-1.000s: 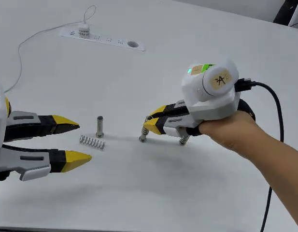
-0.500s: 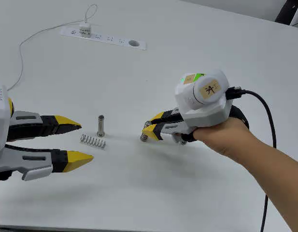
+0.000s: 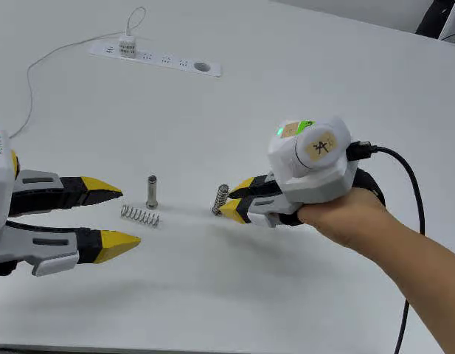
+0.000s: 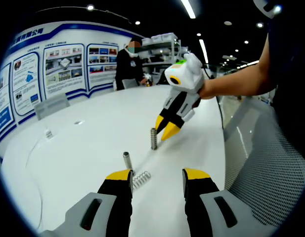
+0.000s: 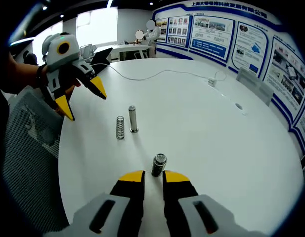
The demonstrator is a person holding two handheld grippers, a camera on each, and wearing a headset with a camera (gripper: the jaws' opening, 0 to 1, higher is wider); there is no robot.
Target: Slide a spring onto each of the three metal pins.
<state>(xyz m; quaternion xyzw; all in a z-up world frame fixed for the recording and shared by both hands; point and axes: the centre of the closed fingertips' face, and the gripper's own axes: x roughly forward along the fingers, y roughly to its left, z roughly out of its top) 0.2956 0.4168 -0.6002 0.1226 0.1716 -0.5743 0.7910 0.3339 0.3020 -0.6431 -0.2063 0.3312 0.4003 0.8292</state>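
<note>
Right gripper [image 5: 153, 176] narrowly parted; spring-covered pin [image 5: 159, 164] just ahead of tips. Left gripper [image 4: 157, 173] spread wide.

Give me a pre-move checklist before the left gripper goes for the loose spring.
1. Left gripper open: ok, jaws wide apart with nothing between them.
2. Loose spring free to grab: ok, it lies flat on the table beside the bare pin, apart from it.
3. Bare pin upright with its top clear: ok.
4. Sprung pin upright with its spring on: ok.
5. Right gripper off the sprung pin: cannot tell. Its tips sit right at the pin, jaws slightly apart.
</note>
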